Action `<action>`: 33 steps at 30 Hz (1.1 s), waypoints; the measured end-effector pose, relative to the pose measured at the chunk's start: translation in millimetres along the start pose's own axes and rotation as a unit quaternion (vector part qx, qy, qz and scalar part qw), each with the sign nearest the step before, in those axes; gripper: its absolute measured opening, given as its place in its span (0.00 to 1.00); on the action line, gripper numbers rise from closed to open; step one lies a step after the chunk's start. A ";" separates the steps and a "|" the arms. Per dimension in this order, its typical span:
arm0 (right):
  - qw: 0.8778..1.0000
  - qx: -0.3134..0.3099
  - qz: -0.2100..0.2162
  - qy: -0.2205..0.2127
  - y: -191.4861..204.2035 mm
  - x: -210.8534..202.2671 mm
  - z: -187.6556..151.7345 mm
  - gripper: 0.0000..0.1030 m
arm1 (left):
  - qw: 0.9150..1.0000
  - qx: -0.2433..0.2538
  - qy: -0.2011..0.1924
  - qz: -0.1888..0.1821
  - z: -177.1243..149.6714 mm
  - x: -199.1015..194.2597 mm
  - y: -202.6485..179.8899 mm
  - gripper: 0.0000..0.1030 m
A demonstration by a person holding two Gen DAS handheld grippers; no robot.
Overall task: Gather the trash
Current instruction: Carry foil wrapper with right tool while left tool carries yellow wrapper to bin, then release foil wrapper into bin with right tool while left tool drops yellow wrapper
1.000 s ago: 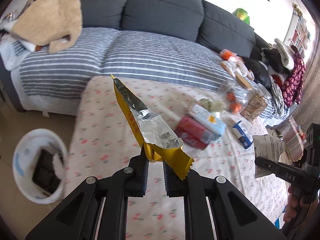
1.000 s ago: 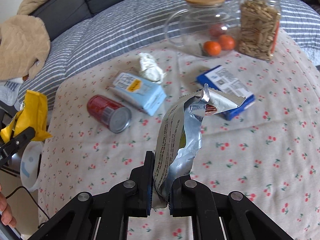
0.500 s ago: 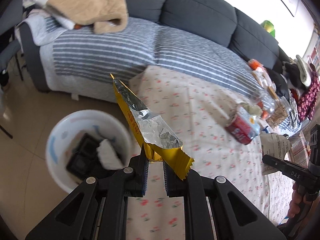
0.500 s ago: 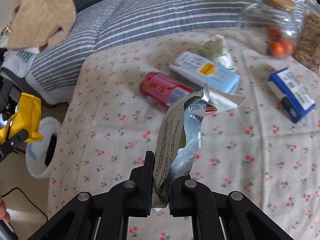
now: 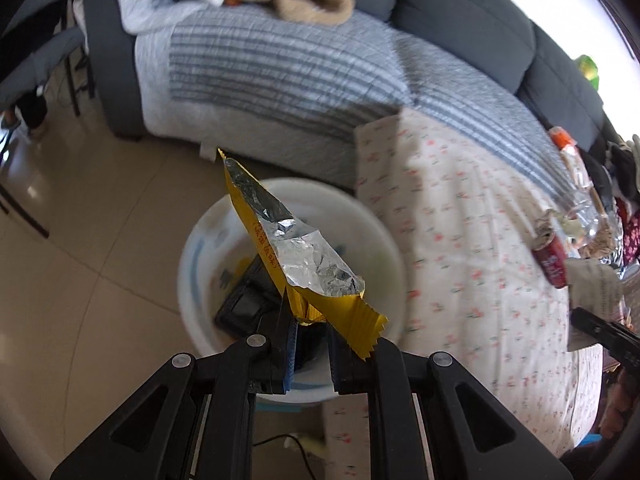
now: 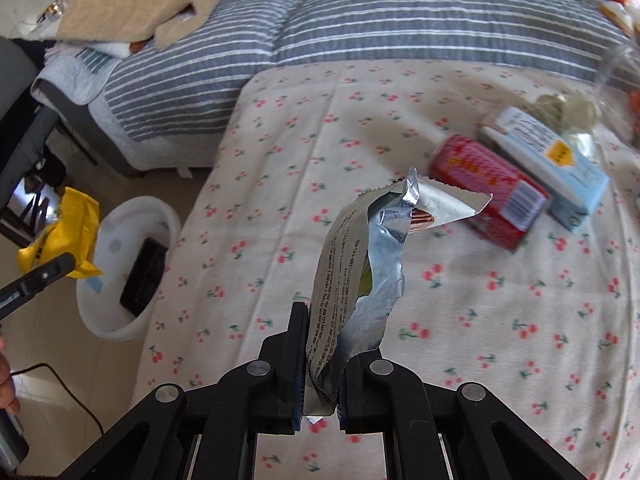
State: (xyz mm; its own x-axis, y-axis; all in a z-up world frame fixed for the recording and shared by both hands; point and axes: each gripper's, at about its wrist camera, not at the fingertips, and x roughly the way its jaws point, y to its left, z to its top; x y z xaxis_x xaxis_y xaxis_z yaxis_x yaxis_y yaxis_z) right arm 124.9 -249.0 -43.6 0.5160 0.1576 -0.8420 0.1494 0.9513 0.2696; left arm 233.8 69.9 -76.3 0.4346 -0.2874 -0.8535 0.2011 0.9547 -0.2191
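Observation:
My left gripper (image 5: 310,330) is shut on a yellow foil-lined wrapper (image 5: 296,256) and holds it right above the white trash bin (image 5: 384,236) on the floor. The bin holds a black tray (image 5: 244,304). My right gripper (image 6: 318,354) is shut on a silver wrapper (image 6: 368,264) above the cherry-print table. In the right wrist view the bin (image 6: 116,312) stands left of the table, with the left gripper (image 6: 36,276) and yellow wrapper (image 6: 68,232) over it. A red can (image 6: 488,188), a light blue carton (image 6: 548,160) and a crumpled tissue (image 6: 560,108) lie on the table.
A striped sofa cover (image 5: 280,68) lies behind the bin, with a beige blanket (image 6: 136,0) on it. The cherry-print tablecloth (image 5: 460,220) hangs right of the bin. A black cable (image 6: 60,380) runs over the tiled floor.
My left gripper swung left from over the table to above the bin, still holding the yellow wrapper. My right gripper moved left over the table with the silver wrapper.

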 end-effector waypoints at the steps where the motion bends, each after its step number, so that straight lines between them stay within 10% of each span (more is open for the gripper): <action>1: 1.000 -0.007 0.002 0.002 6.6 3.2 0.9 0.09 | 1.000 -0.004 0.006 0.001 0.3 4.5 4.3 0.17; 4: 1.000 -0.022 0.011 0.006 23.8 11.3 3.2 0.09 | 0.999 -0.009 0.037 0.009 -2.0 13.4 12.8 0.57; 7: 0.999 -0.038 0.020 0.015 40.8 21.4 3.4 0.09 | 0.999 -0.016 0.039 0.016 -5.8 9.6 18.8 0.70; 19: 0.992 -0.083 0.088 0.045 120.5 82.3 19.4 0.09 | 0.994 -0.003 0.047 0.099 -18.4 -17.6 52.2 0.75; 33: 0.983 -0.112 0.113 0.090 197.8 146.6 29.5 0.14 | 0.993 -0.040 0.058 0.096 -18.8 -17.8 79.6 0.75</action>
State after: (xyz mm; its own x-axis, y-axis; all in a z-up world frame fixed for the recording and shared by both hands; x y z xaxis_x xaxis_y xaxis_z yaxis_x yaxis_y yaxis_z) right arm 255.0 -45.6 -100.0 0.3536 0.3973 -0.8468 -0.1522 0.9177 0.3669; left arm 225.6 152.4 -87.4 0.3527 -0.0929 -0.9311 0.0514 0.9955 -0.0799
